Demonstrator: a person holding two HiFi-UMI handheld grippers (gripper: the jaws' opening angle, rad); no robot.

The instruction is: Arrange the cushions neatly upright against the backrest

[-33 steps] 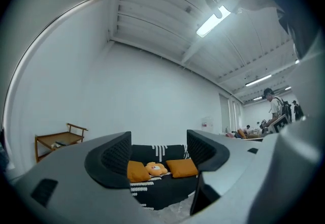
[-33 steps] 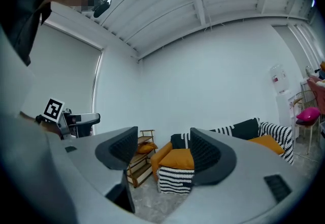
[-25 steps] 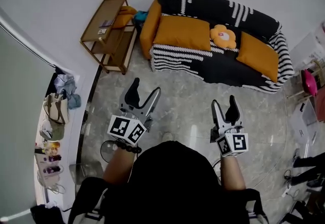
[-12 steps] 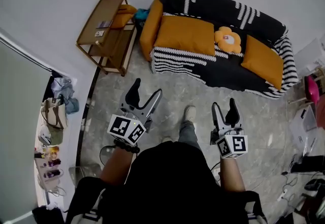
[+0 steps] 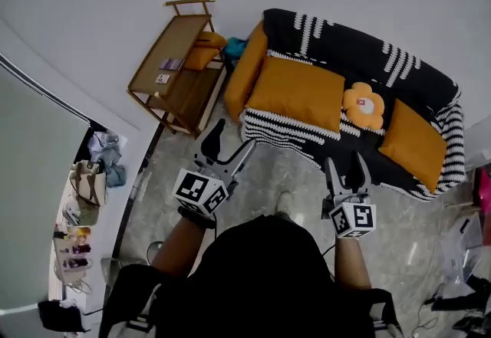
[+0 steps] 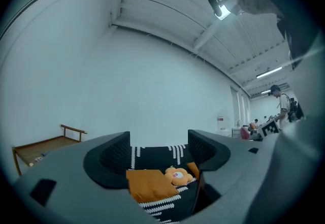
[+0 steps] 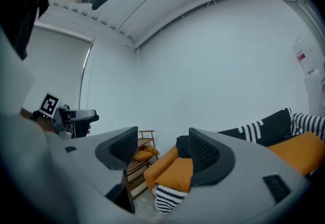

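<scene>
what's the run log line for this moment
left gripper: open, empty | right gripper: open, empty | cushions: lying on sofa, untouched

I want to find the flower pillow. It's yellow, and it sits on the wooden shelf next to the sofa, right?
Not quite. The yellow flower cushion is not on the wooden shelf. It lies on the sofa itself, between the wide orange cushion and the smaller orange cushion. The head view shows this.

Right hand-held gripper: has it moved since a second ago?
Yes. The right hand-held gripper has closed in on the sofa: floor showed between them earlier, now its tips overlap the sofa's front edge.
</scene>
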